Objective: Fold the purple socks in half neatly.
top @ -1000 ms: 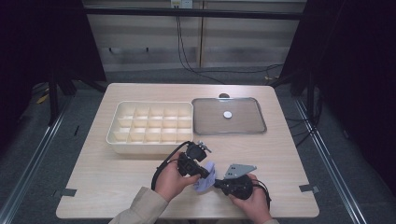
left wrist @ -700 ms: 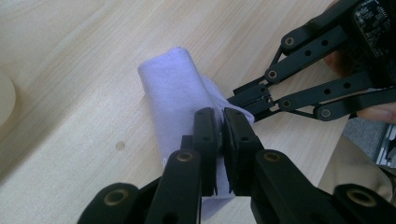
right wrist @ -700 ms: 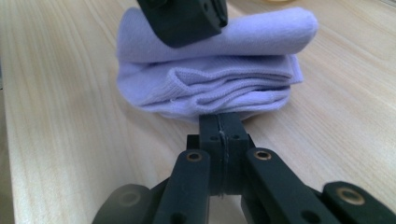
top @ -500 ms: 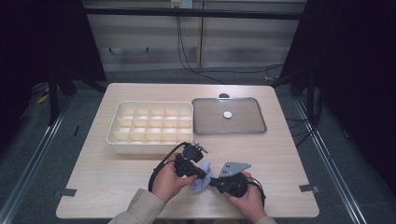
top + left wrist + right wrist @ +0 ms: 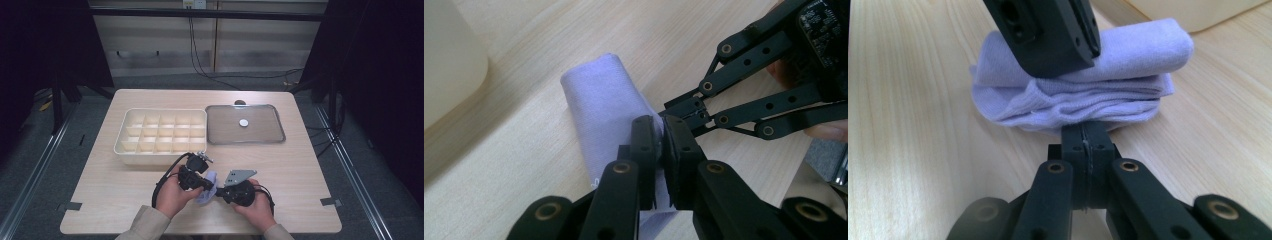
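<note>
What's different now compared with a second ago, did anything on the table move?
The right gripper slid a little to the left, toward the left gripper, bunching the folded lilac cloth between them. Both were already clamped on the cloth, and nothing was let go. The compartment box, the lid beside it and the left gripper stayed where they were.

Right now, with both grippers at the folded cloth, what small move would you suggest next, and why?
Probably lift the lavender cloth together toward the divided box: the left gripper pinches its fold, and the right gripper is shut at its edge, both near the box.
</note>
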Available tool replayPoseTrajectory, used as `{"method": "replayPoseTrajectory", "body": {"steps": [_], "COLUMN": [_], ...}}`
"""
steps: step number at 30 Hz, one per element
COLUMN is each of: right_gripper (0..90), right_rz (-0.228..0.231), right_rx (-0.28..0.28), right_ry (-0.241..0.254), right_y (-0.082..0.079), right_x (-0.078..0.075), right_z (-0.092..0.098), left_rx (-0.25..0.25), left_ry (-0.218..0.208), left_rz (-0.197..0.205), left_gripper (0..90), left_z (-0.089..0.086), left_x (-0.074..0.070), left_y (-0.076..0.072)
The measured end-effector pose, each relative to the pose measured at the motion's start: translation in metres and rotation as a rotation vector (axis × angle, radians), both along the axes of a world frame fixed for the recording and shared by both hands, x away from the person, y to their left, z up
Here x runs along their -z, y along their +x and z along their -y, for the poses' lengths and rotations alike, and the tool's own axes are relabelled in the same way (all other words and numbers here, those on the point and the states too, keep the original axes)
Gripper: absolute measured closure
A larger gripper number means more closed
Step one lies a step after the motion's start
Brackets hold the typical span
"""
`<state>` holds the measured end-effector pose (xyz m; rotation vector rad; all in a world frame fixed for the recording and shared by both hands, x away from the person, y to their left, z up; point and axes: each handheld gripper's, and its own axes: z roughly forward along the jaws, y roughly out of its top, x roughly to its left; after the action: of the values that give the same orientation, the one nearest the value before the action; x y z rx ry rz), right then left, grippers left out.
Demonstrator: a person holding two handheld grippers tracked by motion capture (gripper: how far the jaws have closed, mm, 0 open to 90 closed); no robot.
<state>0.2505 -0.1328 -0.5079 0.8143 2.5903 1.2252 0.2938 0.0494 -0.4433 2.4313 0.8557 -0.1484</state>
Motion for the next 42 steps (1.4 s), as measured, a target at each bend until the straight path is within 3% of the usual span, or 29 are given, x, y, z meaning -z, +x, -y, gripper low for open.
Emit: {"method": "replayPoseTrajectory", "body": {"steps": [15, 30, 42], "right_gripper": [88.4, 90.0, 90.0], "right_rz": [-0.012, -0.013, -0.019], "right_rx": [-0.007, 0.0, 0.027], "right_ry": [-0.001, -0.034, -0.035], "right_y": [0.005, 0.007, 0.009], "right_x": [-0.001, -0.004, -0.004], "right_z": [-0.004, 0.001, 0.005], "left_rx": [-0.038, -0.056, -0.055], "left_ry": [0.017, -0.011, -0.032], "left_rz": [0.015, -0.005, 0.033], "left_gripper": [83.9, 83.7, 83.1], "left_z": [-0.005, -0.005, -0.002], "left_x": [0.011, 0.017, 0.013], "left_y": [-0.001, -0.001, -0.006]}}
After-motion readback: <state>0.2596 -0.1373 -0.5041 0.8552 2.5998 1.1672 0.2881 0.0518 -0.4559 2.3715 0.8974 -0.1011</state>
